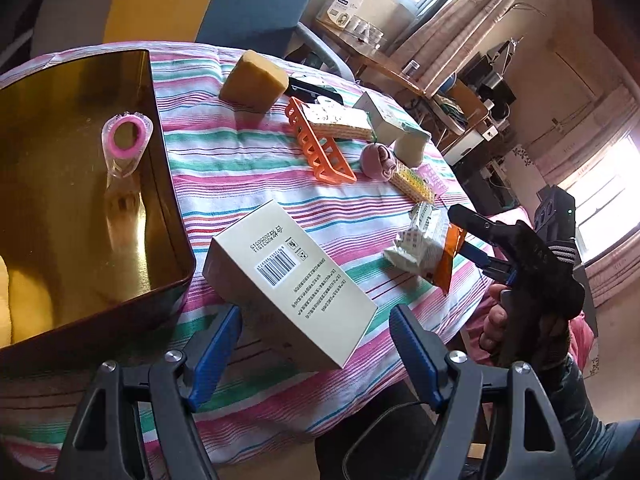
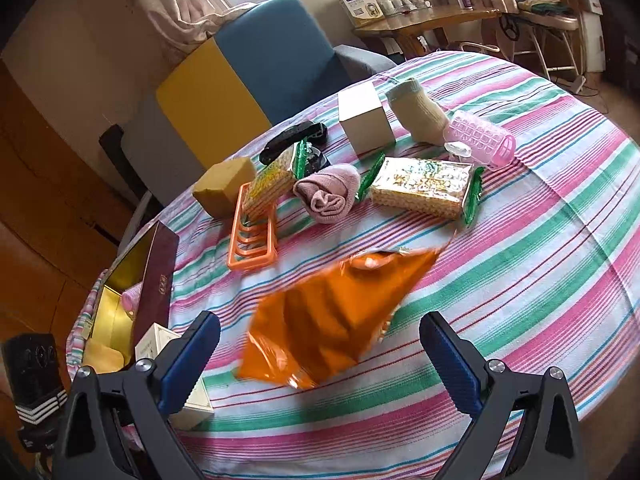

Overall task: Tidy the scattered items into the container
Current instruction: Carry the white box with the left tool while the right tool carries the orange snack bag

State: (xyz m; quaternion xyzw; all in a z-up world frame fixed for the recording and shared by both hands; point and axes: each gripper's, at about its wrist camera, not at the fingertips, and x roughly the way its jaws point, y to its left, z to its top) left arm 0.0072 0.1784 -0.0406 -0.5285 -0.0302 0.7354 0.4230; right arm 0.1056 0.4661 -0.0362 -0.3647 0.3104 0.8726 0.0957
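Note:
The gold-lined container [image 1: 80,208] stands at the left with a pink hair roller [image 1: 127,142] inside; its dark wall [image 2: 154,280] shows in the right wrist view. My left gripper [image 1: 316,344] is open, its jaws either side of a cream barcoded box [image 1: 288,280] lying beside the container. My right gripper [image 2: 320,356] is open around an orange snack packet [image 2: 336,316] on the cloth, which looks blurred. In the left view the right gripper [image 1: 476,240] sits at that packet [image 1: 424,248].
On the striped tablecloth [image 2: 540,240] lie a yellow sponge [image 2: 224,190], an orange rack [image 2: 254,236] with a wafer pack, a pink sock roll [image 2: 326,192], another wafer pack [image 2: 420,186], a white box [image 2: 366,118], a beige sock [image 2: 418,110], a pink roller [image 2: 480,138].

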